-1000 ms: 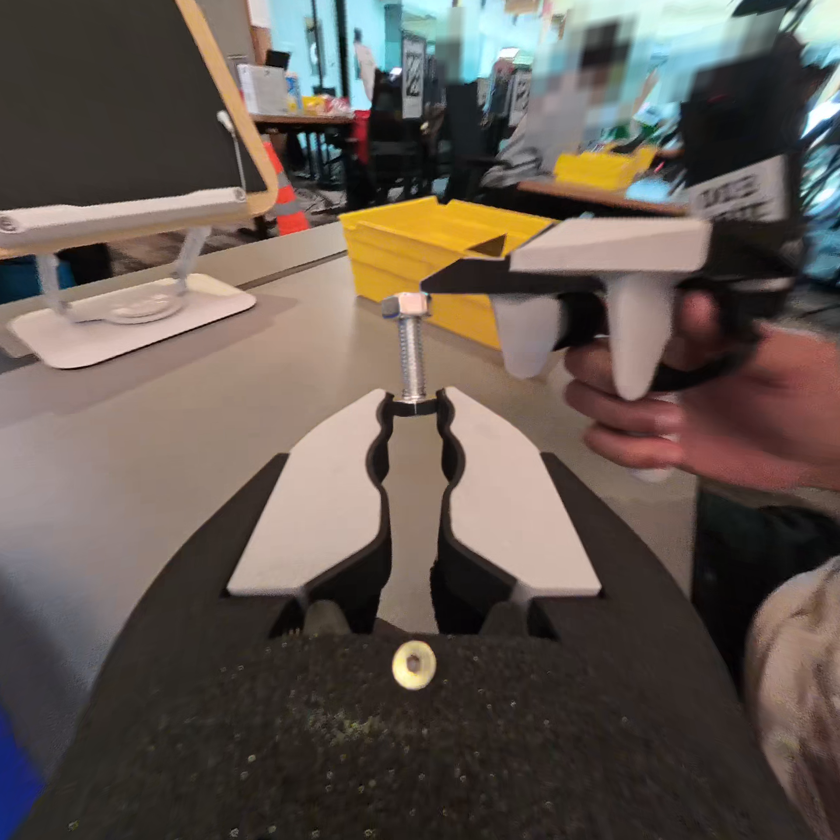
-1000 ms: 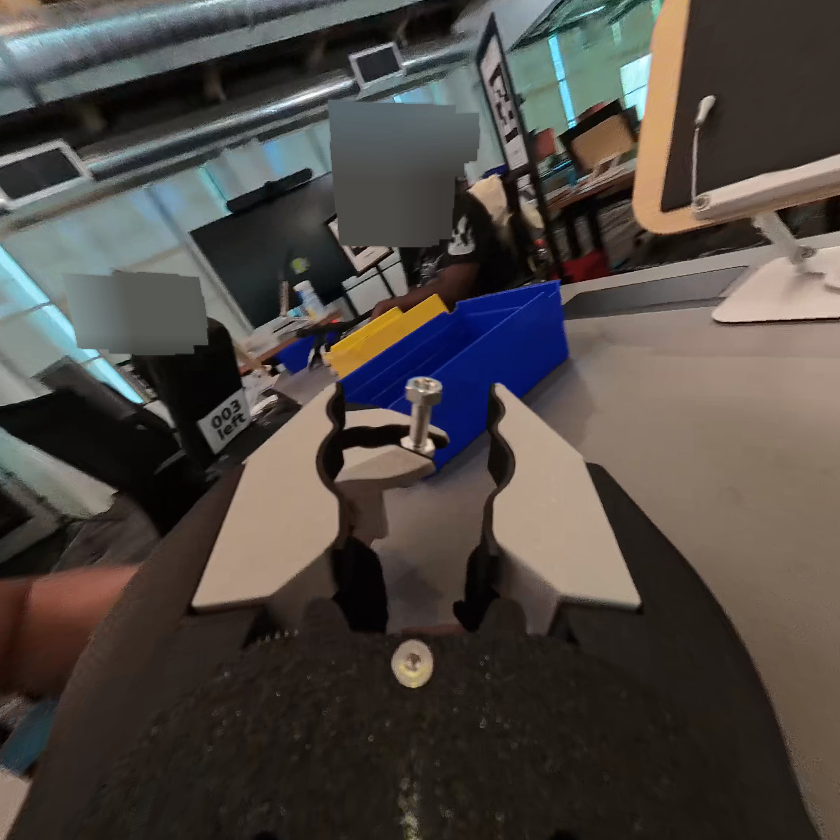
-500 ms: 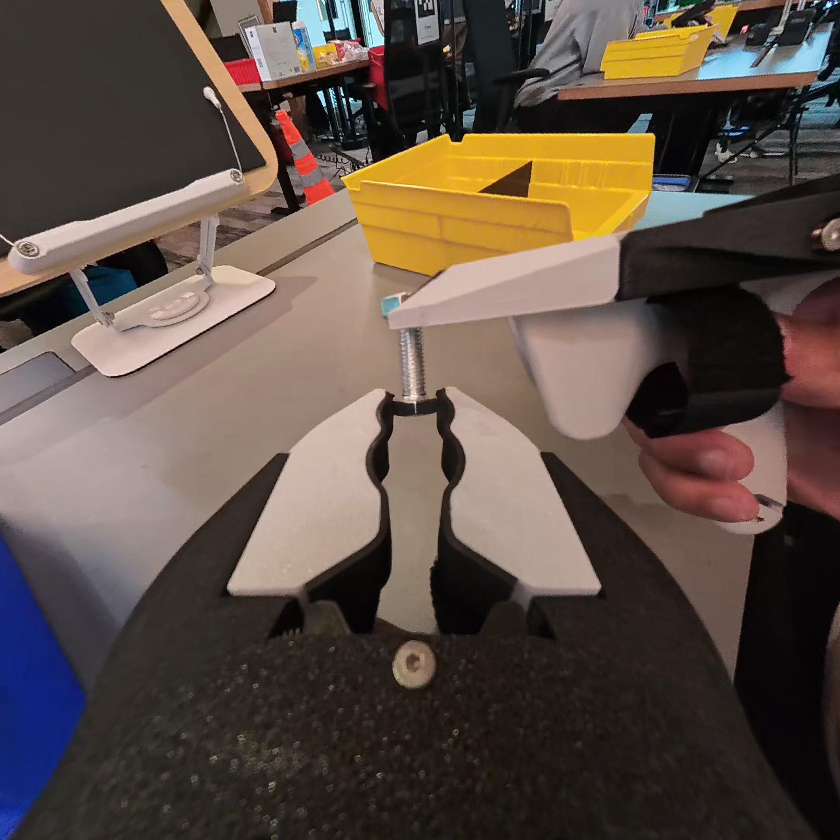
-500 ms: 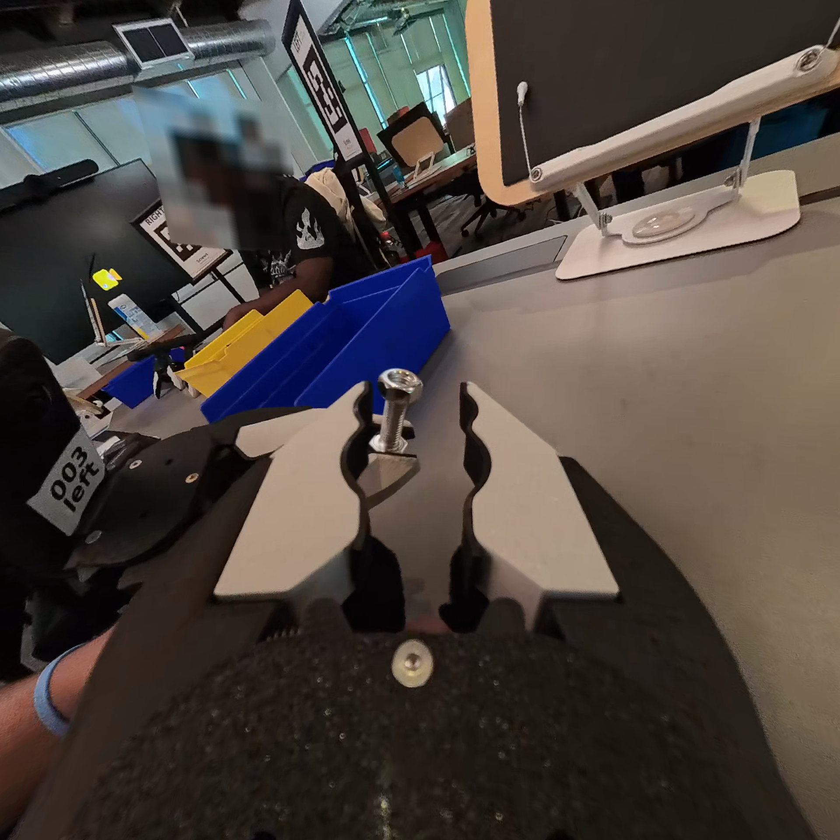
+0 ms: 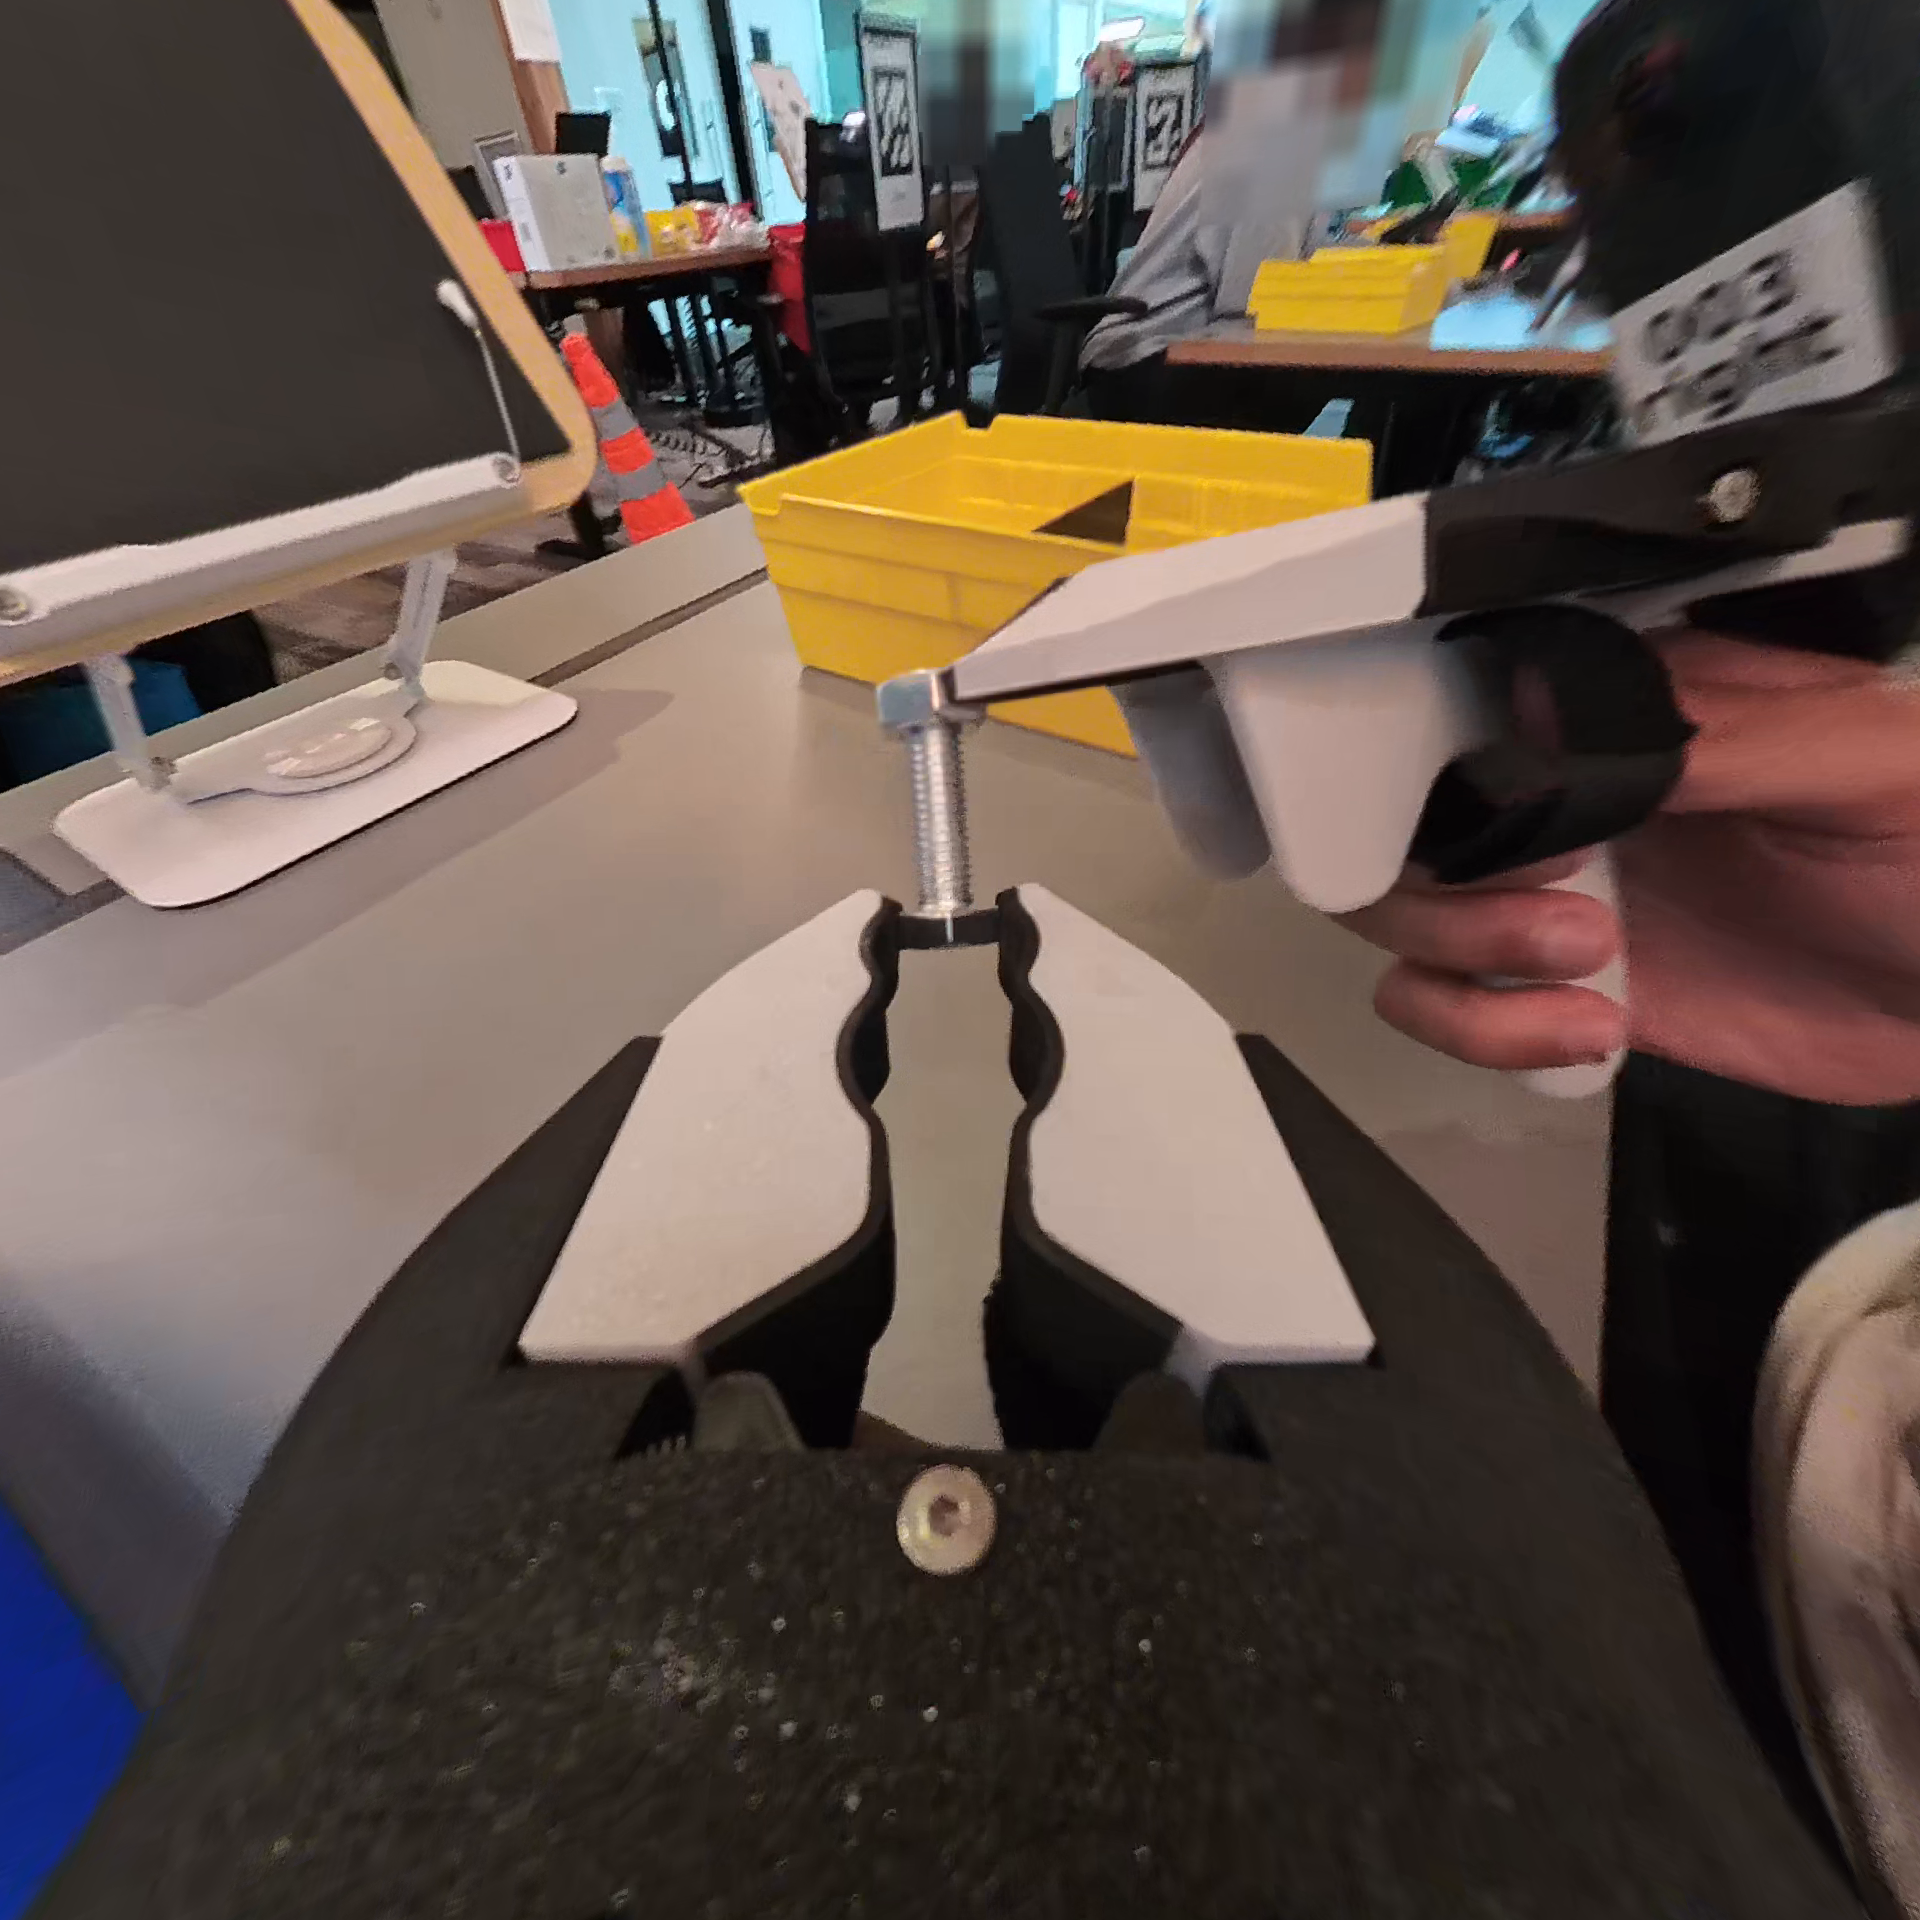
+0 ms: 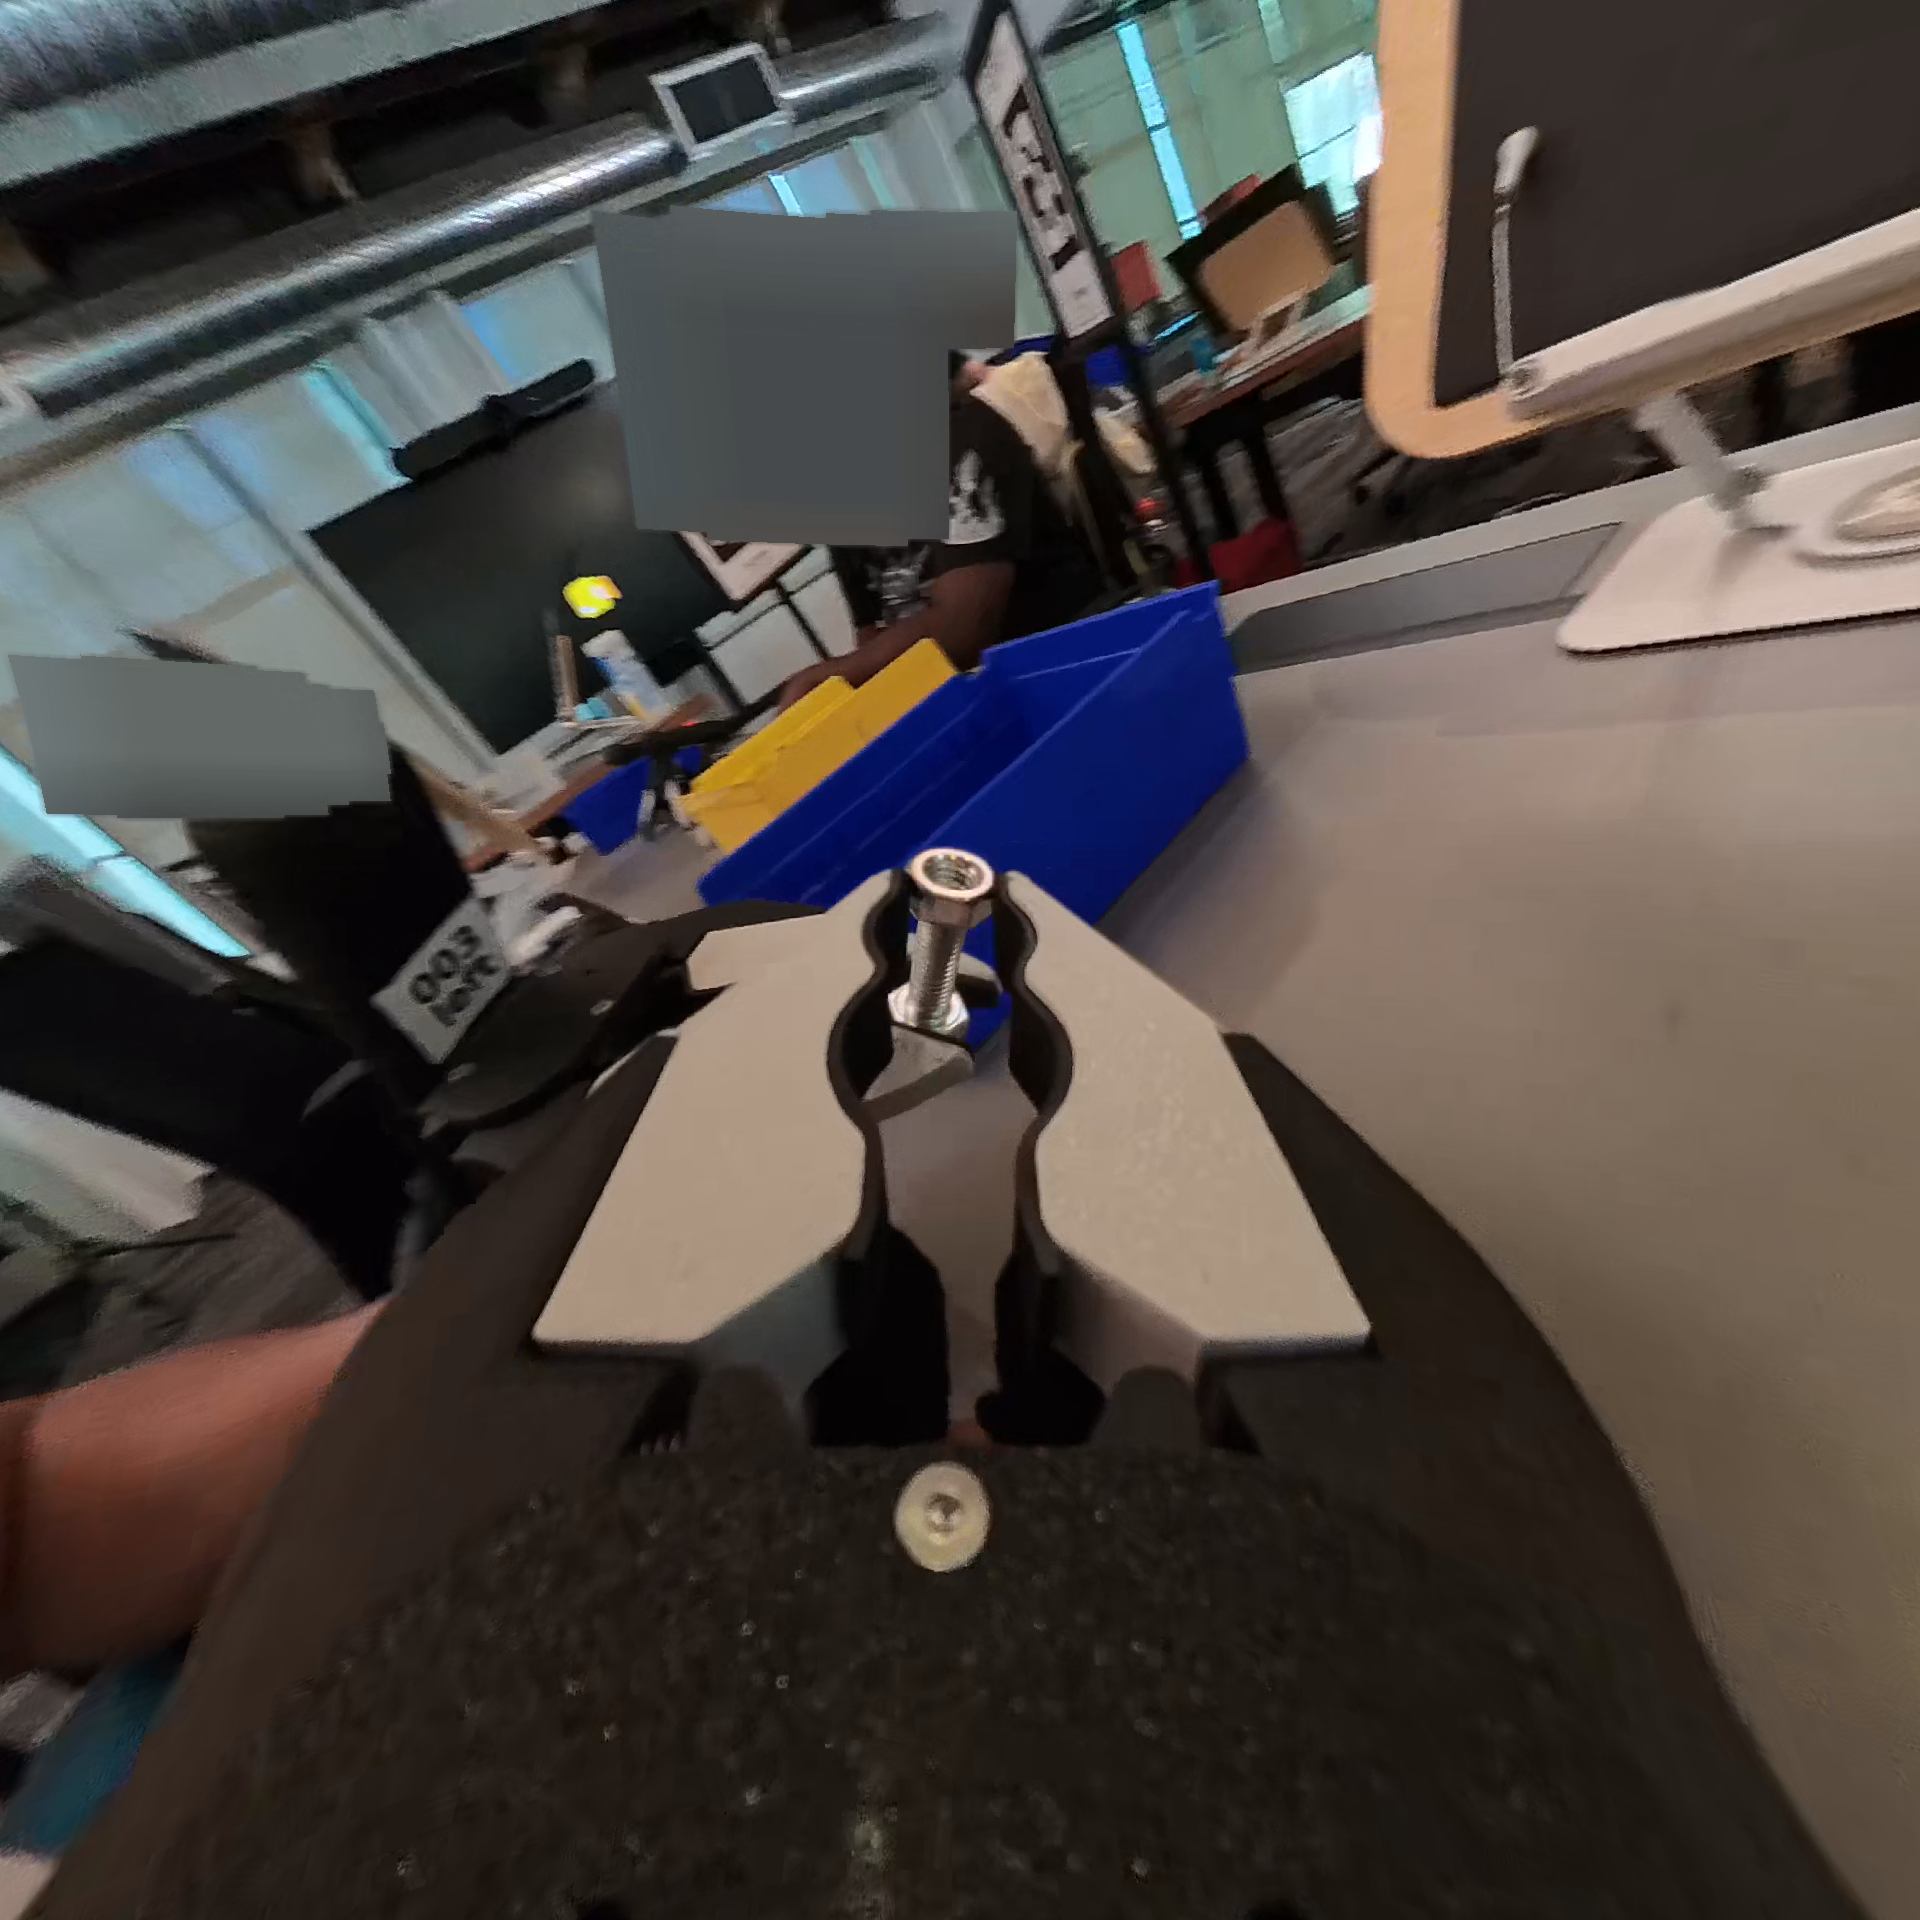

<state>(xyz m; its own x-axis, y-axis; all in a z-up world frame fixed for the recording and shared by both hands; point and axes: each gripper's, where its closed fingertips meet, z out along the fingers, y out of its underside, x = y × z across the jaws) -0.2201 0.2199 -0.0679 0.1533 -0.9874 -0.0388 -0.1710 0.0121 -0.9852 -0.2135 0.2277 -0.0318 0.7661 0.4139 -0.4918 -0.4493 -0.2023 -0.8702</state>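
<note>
Both grippers on one bolt

Upright above the grey table (image 5: 312,1091), the bolt (image 5: 938,821) is pinched at its lower end by the left gripper (image 5: 948,914). Right gripper (image 6: 948,904) clamps the nut (image 6: 948,881) on top, yellow bin (image 5: 997,540) behind.

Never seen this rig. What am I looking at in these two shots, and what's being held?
These are two handheld grippers, each squeezed by a person's hand, with no robot arm. Each carries a camera looking forward along its own two fingers.

In the left wrist view, the left gripper is shut on the lower end of an upright bolt. The other gripper reaches in from the right, held by a hand.

In the right wrist view, the right gripper is closed around a nut at the bolt's upper end.

On the grey table sit a yellow bin, a blue bin and a dark board on a white stand. Grey blocks only hide people behind.
</note>
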